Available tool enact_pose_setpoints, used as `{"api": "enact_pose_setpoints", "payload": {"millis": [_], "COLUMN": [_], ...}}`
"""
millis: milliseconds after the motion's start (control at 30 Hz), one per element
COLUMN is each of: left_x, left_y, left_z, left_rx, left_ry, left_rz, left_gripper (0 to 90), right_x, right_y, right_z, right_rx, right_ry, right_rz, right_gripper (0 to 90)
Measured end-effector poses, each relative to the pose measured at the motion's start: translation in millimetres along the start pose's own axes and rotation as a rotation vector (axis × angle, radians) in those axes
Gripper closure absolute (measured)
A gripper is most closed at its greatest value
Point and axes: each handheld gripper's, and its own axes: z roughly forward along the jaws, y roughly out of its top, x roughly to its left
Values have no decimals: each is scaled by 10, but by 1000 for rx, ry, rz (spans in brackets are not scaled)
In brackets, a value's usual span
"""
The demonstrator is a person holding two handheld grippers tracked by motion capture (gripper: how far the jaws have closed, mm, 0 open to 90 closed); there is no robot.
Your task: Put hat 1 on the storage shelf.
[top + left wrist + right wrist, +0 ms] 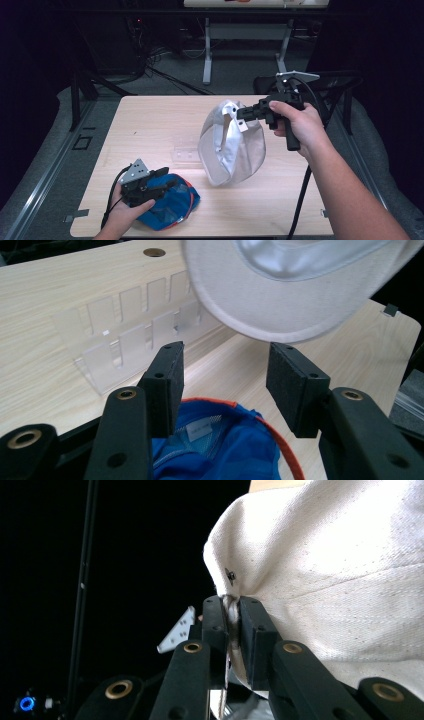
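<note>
- At the near left of the wooden table [150,125], the left gripper [162,181] sits over a blue cap [172,205], held in the person's left hand [125,212].
- Its jaws stand spread with nothing pinched between them; in the left gripper view the blue cap [220,445], with its orange trim, lies just below and behind the pads [295,385], not pressed by them.
- A clear plastic stand [187,155] lies flat on the table between the two caps; the left gripper view shows its slotted face [130,335] beyond the jaws.
- Right of centre, a white cap [232,150] hangs lifted, its lower edge just above or barely at the tabletop; which, I cannot tell.
- The right gripper [245,114], held in the right hand [297,125], reaches in from the right at the cap's upper edge.
- Its jaws are pressed together, pinching a fold of the white cap [340,590].
</note>
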Motion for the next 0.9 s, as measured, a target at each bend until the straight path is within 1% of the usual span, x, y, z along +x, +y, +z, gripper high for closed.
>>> {"api": "enact_pose_setpoints", "payload": {"millis": [67, 100, 200, 300, 333, 367, 400, 433, 467, 500, 533, 600, 633, 667, 700, 733, 767, 800, 833, 900], "left_x": [-7, -6, -4, -8, -29, -29, -59, -85, -85, -119, -119, -164, -187, -187, -213, -213, -245, -269, -269, -336], "left_y": [33, 43, 100, 132, 177, 177, 209, 228, 228, 253, 253, 282, 304, 304, 326, 326, 348, 362, 362, 408], "left_z": [13, 21, 41, 56, 93, 93, 134, 173, 173, 228, 228, 306, 371, 371, 450, 450, 525, 569, 569, 656], "left_rx": [7, 2, -2, -7, -1, -1, 1, 1, 1, 6, 6, 10, 20, 20, 30, 30, 41, 48, 48, 57], "left_ry": [9, 5, 21, 23, 20, 20, 18, 17, 17, 13, 13, 14, 17, 17, 11, 11, 2, 4, 4, 27], "left_rz": [7, 9, 20, 13, 24, 24, 44, 50, 50, 66, 66, 80, 88, 88, 84, 84, 84, 83, 83, 109], "left_gripper": [504, 504, 504, 504, 504, 503, 501, 497, 489, 480, 472, 458, 455, 455, 454, 453, 448, 443, 440, 432], "right_x": [7, 13, 30, 41, 43, 43, 46, 48, 47, 52, 52, 56, 60, 60, 66, 71, 80, 81, 87, 87], "right_y": [37, 54, 99, 136, 177, 177, 215, 228, 250, 265, 265, 307, 320, 320, 344, 352, 366, 375, 387, 402], "right_z": [37, 52, 99, 126, 161, 161, 189, 202, 220, 237, 237, 281, 294, 294, 318, 328, 341, 346, 361, 376], "right_rx": [-2, -1, -18, -27, -35, -35, -46, -51, -51, -56, -56, -61, -63, -63, -68, -71, -77, -73, -79, -80], "right_ry": [10, 13, 28, 34, 40, 40, 38, 41, 41, 40, 40, 42, 42, 42, 42, 43, 42, 42, 39, 41], "right_rz": [0, 2, 5, 6, 8, 8, 14, 20, 18, 23, 23, 25, 27, 27, 29, 30, 34, 30, 34, 35], "right_gripper": [825, 825, 825, 825, 825, 825, 825, 824, 824, 824, 824, 824, 825, 825, 825, 824, 824, 825, 824, 824]}}
